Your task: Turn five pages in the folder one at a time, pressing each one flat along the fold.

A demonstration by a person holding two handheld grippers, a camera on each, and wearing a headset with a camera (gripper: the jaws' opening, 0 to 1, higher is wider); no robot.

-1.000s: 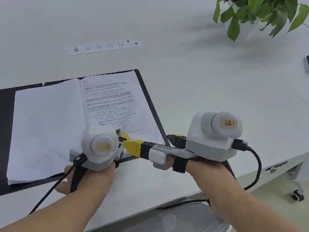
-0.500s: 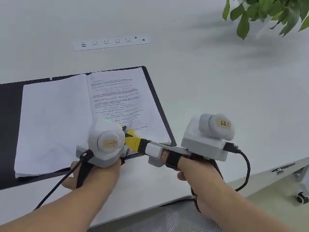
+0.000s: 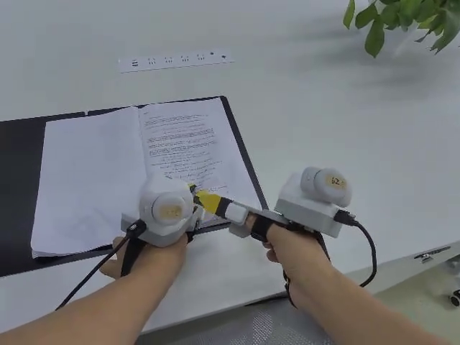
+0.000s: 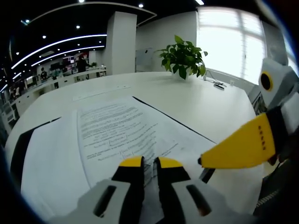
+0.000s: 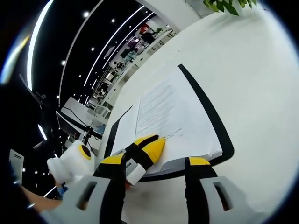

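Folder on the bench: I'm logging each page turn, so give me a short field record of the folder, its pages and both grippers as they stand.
folder: black, open on the white table
left page: blank side up
right page: printed text, lying flat
left gripper: at the right page's lower edge, jaws a narrow gap apart; whether they grip a sheet cannot be told
right gripper: jaws wide open, beside the left gripper at the folder's near right corner
behind: power strip, potted plant
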